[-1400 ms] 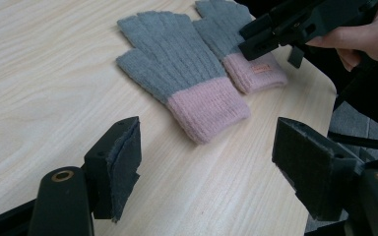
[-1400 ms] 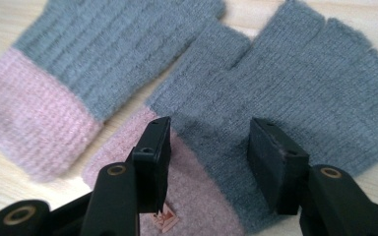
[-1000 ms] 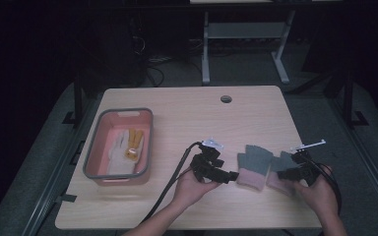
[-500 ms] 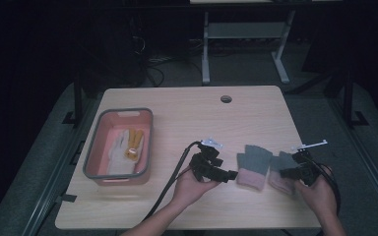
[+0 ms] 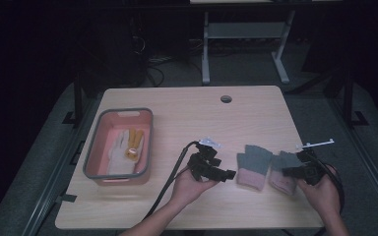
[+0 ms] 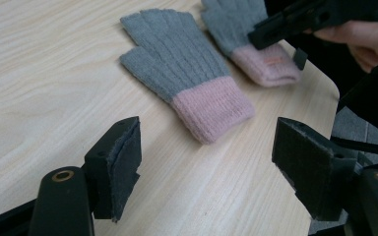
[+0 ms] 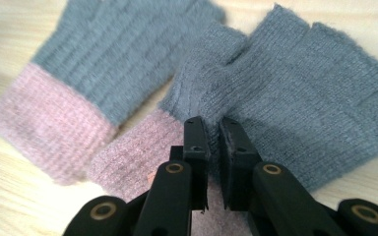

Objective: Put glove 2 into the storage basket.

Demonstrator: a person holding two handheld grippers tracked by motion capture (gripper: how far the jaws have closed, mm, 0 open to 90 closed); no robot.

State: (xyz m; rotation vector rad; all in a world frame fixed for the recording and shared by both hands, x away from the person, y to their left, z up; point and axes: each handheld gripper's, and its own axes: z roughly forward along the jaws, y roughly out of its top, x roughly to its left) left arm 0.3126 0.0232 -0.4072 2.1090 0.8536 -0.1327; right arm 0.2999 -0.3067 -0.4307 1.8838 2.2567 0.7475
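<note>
**No readable text on my screens**

I went through all three feeds looking for writing and found none I could read. The one candidate was a small orange mark on the pink cuff of the far glove (image 6: 270,61) in the left gripper view; it looked like a stitched tag or logo, but it was too small and soft for me to make out any letters. The near glove (image 6: 187,69) carried no marking that I could see, and neither did the pink bin (image 5: 94,157).
</note>
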